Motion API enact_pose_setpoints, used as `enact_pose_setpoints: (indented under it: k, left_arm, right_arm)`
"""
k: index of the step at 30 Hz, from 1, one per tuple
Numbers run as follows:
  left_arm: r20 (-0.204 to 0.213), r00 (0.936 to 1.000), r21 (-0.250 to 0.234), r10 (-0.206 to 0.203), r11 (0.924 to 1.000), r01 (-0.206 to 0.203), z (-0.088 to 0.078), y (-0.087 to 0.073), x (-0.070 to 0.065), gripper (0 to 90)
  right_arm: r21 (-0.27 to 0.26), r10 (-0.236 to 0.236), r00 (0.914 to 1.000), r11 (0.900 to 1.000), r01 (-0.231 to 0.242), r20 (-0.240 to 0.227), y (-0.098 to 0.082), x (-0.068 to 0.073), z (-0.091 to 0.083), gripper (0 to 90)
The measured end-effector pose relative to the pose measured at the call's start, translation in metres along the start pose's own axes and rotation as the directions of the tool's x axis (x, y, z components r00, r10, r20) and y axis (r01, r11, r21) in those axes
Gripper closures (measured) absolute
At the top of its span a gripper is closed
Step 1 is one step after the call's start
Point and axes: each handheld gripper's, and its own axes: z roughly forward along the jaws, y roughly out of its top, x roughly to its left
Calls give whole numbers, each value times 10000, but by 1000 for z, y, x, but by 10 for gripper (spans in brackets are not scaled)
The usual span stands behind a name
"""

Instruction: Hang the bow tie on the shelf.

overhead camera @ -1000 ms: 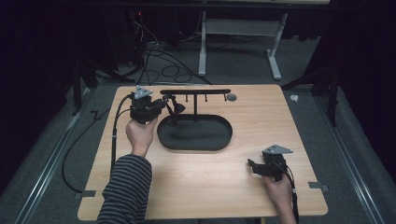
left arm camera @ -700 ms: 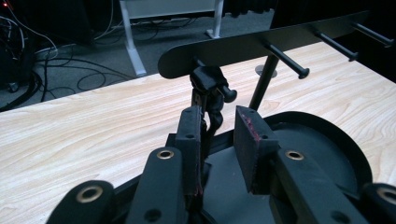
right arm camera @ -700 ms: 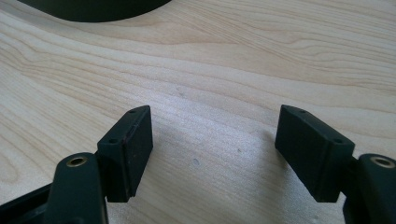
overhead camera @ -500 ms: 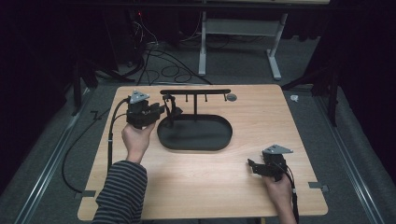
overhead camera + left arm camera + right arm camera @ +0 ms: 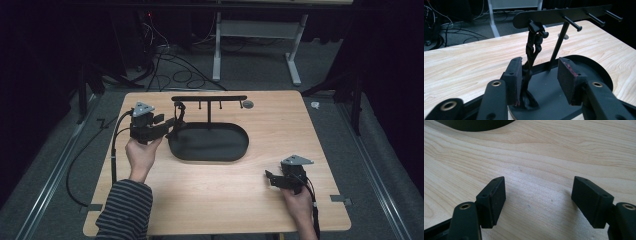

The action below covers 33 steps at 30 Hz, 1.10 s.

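black strap (image 5: 532, 53), soft and light, hangs from a peg of the black metal rack (image 5: 559, 15) on the bench (image 5: 225, 200).
left hand-held gripper (image 5: 540, 80) has just been opening, pads wide, strap loose beside one; take it mid-length. right hand-held gripper (image 5: 537, 200) gapes empty.

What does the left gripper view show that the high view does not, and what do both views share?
Left gripper view: a black strap hangs from a peg between the jaws of the left hand-held gripper, which have just been opening. High view: the right hand-held gripper near the front edge, and a striped sleeve. Both: the peg rack, the black tray and the wooden table.
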Motion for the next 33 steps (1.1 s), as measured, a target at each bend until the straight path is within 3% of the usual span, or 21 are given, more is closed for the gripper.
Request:
enact_pose_setpoints:
  k: [2, 23, 33]
  left_arm:
    - [228, 9997, -79, 5, 10000, -3, -4, 0, -1, 516]
    - [117, 9999, -101, -86, 9999, 87, -26, -17, -5, 472]
    - [191, 9997, 190, -182, 9997, 179, -27, -31, -5, 460]
  right_arm:
    - [0, -4, 10000, 10000, 4, 1, 0, 0, 0, 288]
    - [-30, -21, 10000, 10000, 21, 10, 0, 0, 0, 288]
    - [-23, -35, 10000, 10000, 35, 20, 0, 0, 0, 287]
